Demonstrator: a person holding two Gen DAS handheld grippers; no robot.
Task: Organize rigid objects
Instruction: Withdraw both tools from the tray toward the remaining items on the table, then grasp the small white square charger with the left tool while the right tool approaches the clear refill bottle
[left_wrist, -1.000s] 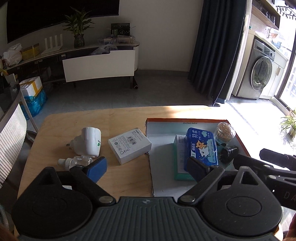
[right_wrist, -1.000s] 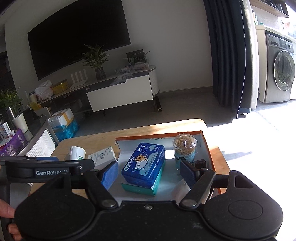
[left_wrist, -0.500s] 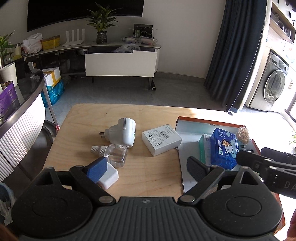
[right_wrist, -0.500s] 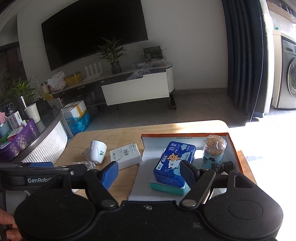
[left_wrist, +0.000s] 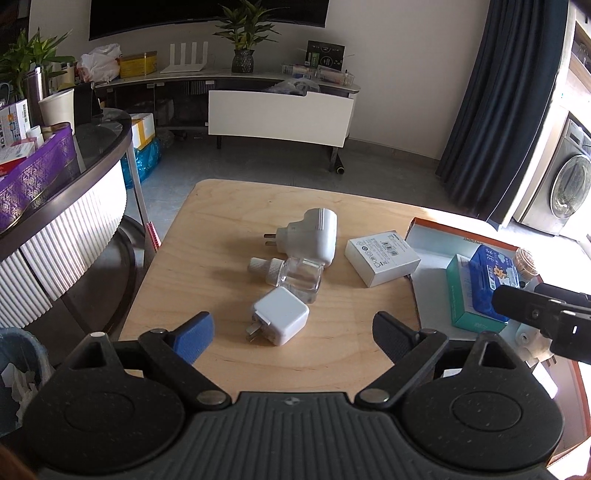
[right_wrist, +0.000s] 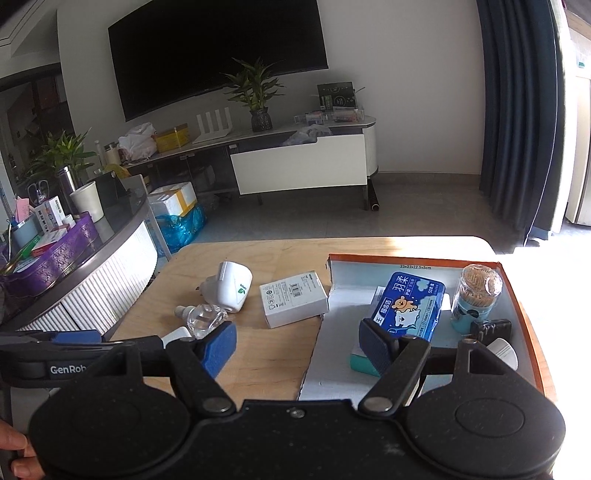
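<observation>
Holding a blue tissue pack (right_wrist: 408, 306), toothpick jar (right_wrist: 476, 295) and black adapter (right_wrist: 491, 328), the orange-rimmed box (right_wrist: 524, 314) sits right. White square charger (left_wrist: 280, 315) lies on the table (left_wrist: 221, 221). Left gripper (left_wrist: 293, 334) and right gripper (right_wrist: 299, 343) gape wide, empty.

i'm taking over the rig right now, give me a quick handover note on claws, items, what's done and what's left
Left claw: open, empty, over the wooden table, pointing at the small white charger cube.
Right claw: open, empty, at the near left edge of the orange-rimmed box.
In the box: blue tissue pack on top of a teal box, toothpick jar, black adapter, a white item at the near right.
Left on the table: charger cube, clear bottle, large white plug, white carton.
Probably next: the charger cube.
</observation>
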